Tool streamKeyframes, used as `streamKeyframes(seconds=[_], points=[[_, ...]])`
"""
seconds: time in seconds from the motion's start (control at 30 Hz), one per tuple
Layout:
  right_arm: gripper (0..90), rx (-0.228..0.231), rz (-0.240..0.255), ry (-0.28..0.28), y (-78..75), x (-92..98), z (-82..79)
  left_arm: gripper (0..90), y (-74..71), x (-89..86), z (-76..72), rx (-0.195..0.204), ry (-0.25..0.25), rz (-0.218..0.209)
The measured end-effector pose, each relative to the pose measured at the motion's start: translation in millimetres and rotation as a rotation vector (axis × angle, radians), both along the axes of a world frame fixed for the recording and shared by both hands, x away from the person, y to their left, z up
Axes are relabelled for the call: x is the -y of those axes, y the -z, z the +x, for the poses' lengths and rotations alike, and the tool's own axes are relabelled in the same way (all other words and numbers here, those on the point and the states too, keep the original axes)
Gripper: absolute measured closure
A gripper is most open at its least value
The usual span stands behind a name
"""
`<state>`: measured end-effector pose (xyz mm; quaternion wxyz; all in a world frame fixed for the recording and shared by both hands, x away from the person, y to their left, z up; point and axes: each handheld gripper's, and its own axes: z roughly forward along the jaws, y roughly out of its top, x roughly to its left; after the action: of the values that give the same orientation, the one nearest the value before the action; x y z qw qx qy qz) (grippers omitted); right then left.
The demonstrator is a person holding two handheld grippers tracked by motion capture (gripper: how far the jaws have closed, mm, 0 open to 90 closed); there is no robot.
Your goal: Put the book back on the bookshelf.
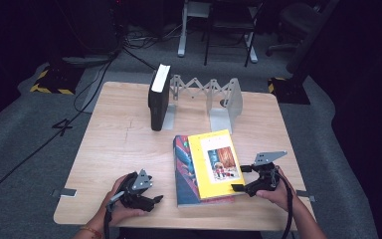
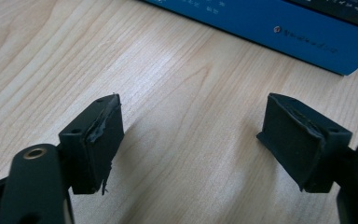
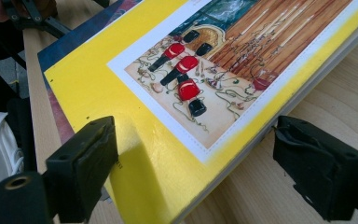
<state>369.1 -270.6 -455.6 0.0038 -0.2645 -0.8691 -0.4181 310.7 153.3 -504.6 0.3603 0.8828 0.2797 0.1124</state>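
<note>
Yellow hardcover book with a framed picture on its cover lies flat on a larger blue-spined book, near the front edge of the pale wooden bench. The right gripper has its fingers spread wide around the yellow book's near corner, one over the cover, one beside its edge, without pressing. The left gripper hovers with fingers apart, nothing between them, near the blue spine.

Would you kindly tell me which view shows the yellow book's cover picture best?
The right gripper view: the yellow book lies close, its red-coated figures distinct. The high view shows it whole but small, atop another book. The left gripper view offers a blue book edge.
</note>
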Motion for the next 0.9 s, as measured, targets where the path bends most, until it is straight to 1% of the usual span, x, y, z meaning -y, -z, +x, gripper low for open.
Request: streamKeyframes(seconds=[0.03, 0.13, 0.17, 0.23, 0.33, 0.37, 0.43, 0.6, 0.67, 0.77, 0.8, 0.83, 0.9], points=[[11.6, -0.004, -0.005, -0.004, 0.0, -1.0, 1.5, 19.3, 0.2, 0.3, 1.2, -0.009, -0.003, -0.003], [10.1, -0.012, -0.008, -0.002, 0.6, -2.2, 3.2, 17.6, 0.1, 1.0, 3.0, -0.011, -0.002, 0.003], [8.3, -0.025, -0.009, 0.000, 1.3, -4.1, 5.5, 17.5, 0.3, 2.0, 3.7, -0.011, -0.005, -0.001], [7.9, -0.025, -0.013, 0.001, 1.1, -5.0, 6.0, 17.4, 0.3, 2.4, 3.8, -0.013, -0.007, -0.002], [7.9, 0.001, -0.041, 0.004, -2.2, -8.8, 4.7, 17.3, 0.1, 3.0, 5.3, -0.011, -0.001, 0.002], [8.1, 0.012, -0.044, 0.003, -2.7, -9.7, 4.2, 17.1, 0.2, 3.3, 5.9, -0.012, 0.000, 0.002], [9.3, 0.019, -0.046, 0.009, -3.3, -11.0, 3.8, 17.0, 0.2, 4.5, 7.0, -0.013, 0.000, 0.000], [15.2, 0.089, -0.067, 0.024, -8.6, -14.6, 0.9, 17.0, 0.1, 5.8, 8.4, -0.014, 0.002, 0.001], [15.8, 0.101, -0.077, 0.023, -10.1, -15.3, 0.5, 17.0, 0.1, 6.1, 9.3, -0.011, 0.004, 0.003], [21.0, 0.121, -0.089, 0.027, -12.8, -15.5, -0.1, 17.0, 0.2, 7.0, 10.3, -0.013, 0.003, -0.001], [21.3, 0.132, -0.090, 0.025, -14.1, -15.6, -0.2, 17.0, 0.3, 7.2, 10.7, -0.013, 0.001, -0.001], [21.3, 0.136, -0.094, 0.023, -14.8, -15.9, -0.2, 17.0, 0.2, 7.4, 11.4, -0.011, 0.004, 0.001], [21.4, 0.128, -0.094, 0.022, -14.8, -16.6, 0.8, 16.9, 0.2, 8.1, 12.7, -0.013, 0.004, 0.000]])
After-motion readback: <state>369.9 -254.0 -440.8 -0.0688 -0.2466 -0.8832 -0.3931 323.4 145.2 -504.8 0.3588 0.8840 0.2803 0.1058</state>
